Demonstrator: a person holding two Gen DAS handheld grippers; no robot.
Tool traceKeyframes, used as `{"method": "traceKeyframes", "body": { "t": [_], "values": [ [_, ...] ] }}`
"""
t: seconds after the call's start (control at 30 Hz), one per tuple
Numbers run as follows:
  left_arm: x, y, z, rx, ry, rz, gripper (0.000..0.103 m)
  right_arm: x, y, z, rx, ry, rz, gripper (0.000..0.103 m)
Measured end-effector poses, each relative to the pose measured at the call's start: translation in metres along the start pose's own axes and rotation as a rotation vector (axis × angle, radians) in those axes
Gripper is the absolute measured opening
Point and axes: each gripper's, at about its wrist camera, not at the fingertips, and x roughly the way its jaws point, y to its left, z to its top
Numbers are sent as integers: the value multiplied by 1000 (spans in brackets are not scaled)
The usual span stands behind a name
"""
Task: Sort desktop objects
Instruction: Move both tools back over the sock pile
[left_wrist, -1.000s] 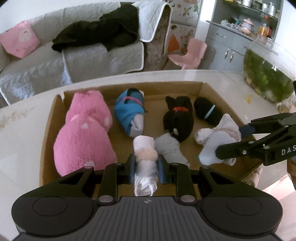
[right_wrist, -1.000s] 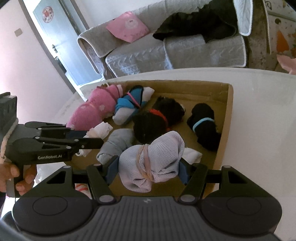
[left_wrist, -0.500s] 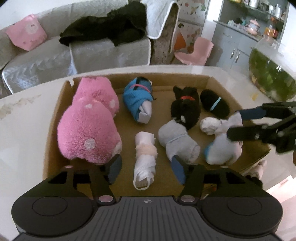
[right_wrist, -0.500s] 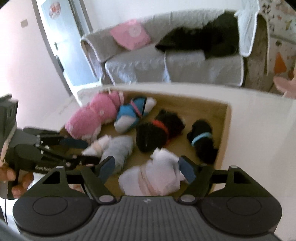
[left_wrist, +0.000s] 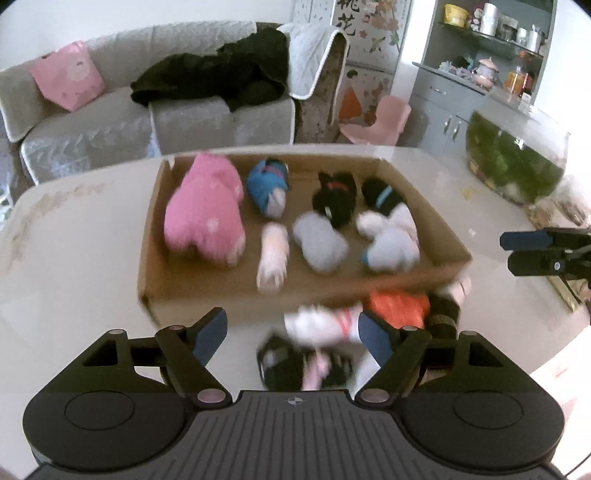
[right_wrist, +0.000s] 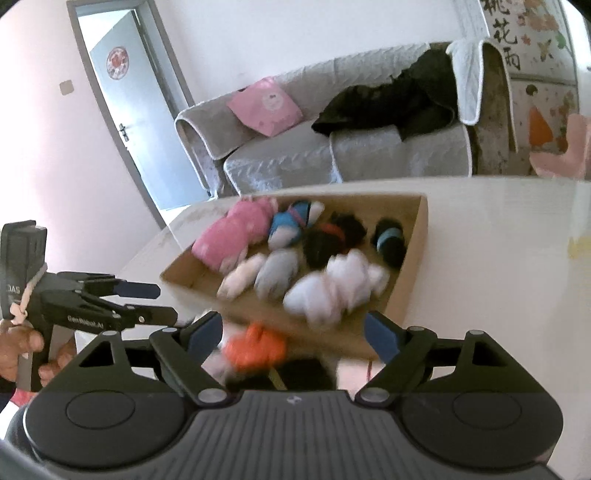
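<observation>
Since a second ago: both grippers have let go of their sock bundles and backed out of the cardboard box (left_wrist: 424, 275); the white roll with the peach band (left_wrist: 273, 254) and the pale grey-white bundle (left_wrist: 391, 240) now lie inside it.
Left gripper (left_wrist: 291, 328): jaws opening, wide apart, no pad pressing on anything (loose socks merely show between the fingers, on the table below).
Right gripper (right_wrist: 293, 332): jaws opening too, empty, with the unsorted pile beneath it.
Box contents: pink plush pair (left_wrist: 203, 218) at 9 o'clock, blue roll (left_wrist: 267, 186) at 12, black roll with red band (left_wrist: 334, 199) and black roll with blue band (left_wrist: 380, 197) toward 1 and 2, grey roll (left_wrist: 319, 242) at centre.
Left to sort: white bundle with a red band (left_wrist: 321, 325), orange item (left_wrist: 399, 306), and dark socks (left_wrist: 295, 365), all on the white table (left_wrist: 74, 266) at the box's 6 o'clock, just outside its near wall.
Progress: judging by the counts, well past halfway, a few bundles remaining.
Writing: "GenRobot.AI" on the left gripper's side in the right wrist view; partial "DAS" above it; Chinese characters on the wall poster (right_wrist: 502, 37), too blurred to read surely.
</observation>
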Motion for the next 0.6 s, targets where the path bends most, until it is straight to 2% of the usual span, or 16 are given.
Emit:
{"method": "traceKeyframes", "body": {
  "t": [0.13,0.27,0.4,0.53,0.6],
  "values": [
    [-13,-9,-28,-14,39,-41,84,-6,7,-25,14,25,27,82],
    [-7,-21,-43,-14,80,-70,84,-5,12,-45,27,44,39,82],
    [5,-24,-41,-102,113,-124,84,-2,18,-58,-19,66,16,82],
    [9,-35,-41,-135,124,-186,84,-9,22,-70,-71,70,3,82],
    [12,-40,-39,-130,131,-172,84,-8,21,-71,-93,74,-3,82]
  ]
}}
